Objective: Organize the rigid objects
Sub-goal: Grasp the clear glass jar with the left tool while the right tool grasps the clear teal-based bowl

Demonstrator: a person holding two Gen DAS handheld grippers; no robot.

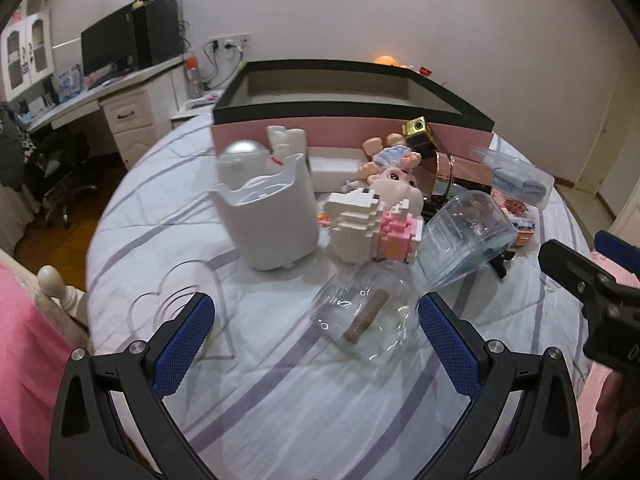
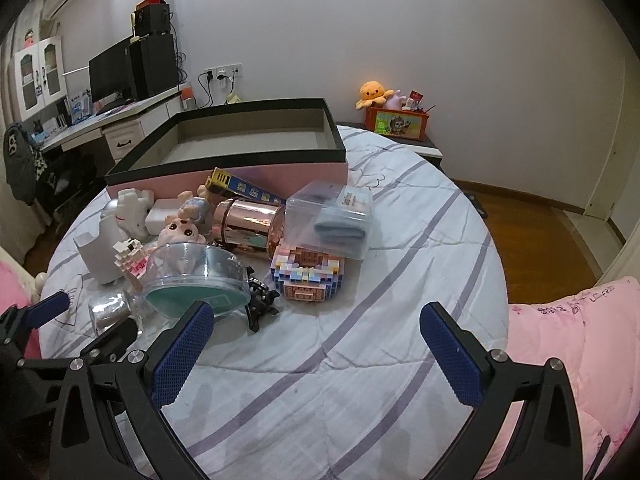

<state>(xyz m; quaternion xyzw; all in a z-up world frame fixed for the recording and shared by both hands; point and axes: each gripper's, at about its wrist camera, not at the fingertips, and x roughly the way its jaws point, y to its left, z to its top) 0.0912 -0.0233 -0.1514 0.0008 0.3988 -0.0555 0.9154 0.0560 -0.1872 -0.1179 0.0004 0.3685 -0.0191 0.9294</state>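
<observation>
A pile of rigid objects lies on the bed in front of a pink box with a black rim [image 1: 352, 136] [image 2: 240, 160]. It holds a white bucket-shaped container [image 1: 268, 220], a white and pink brick model [image 1: 372, 228], a doll [image 1: 396, 180], a clear round dome case [image 1: 464, 236] [image 2: 196, 280], a clear glass bottle [image 1: 364, 320], a rose-gold cylinder [image 2: 248, 224], a clear lidded box [image 2: 332, 220] and a pastel brick model [image 2: 308, 272]. My left gripper [image 1: 316, 344] is open, its jaws straddling the glass bottle. My right gripper [image 2: 316, 356] is open and empty over bare bedsheet.
The bed has a white sheet with purple stripes [image 2: 360, 360] and a pink quilt [image 2: 580, 340] at the right. A desk with a monitor [image 1: 108, 48] stands at the far left. A nightstand with plush toys [image 2: 392, 116] is behind the bed.
</observation>
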